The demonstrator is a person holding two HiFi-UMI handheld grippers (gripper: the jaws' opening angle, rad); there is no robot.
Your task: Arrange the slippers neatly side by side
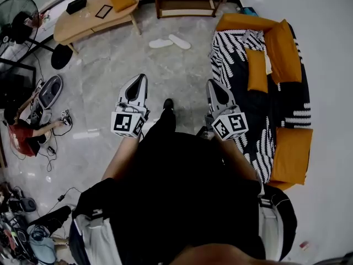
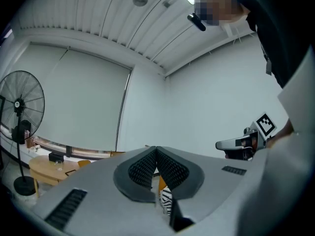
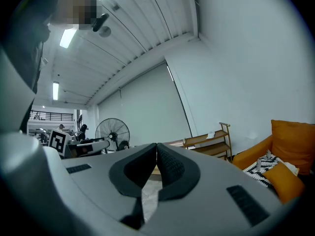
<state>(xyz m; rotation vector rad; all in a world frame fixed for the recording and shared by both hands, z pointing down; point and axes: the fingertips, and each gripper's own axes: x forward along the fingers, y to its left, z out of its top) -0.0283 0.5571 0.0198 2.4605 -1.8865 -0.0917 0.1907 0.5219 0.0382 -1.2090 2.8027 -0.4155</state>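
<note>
The two white slippers [image 1: 161, 43] are lying angled apart on the marble floor [image 1: 105, 101], between the wooden table [image 1: 91, 16] and the patterned sofa [image 1: 259, 98]. We are holding the left gripper [image 1: 142, 78] and right gripper [image 1: 211, 83] well short of them, both clenched shut on nothing.

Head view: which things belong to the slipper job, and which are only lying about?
Job: white slipper; second slipper, lying at an angle to it; left gripper and right gripper, both shut and empty.
Lying about: sofa; wooden table; fan; shelf.
</note>
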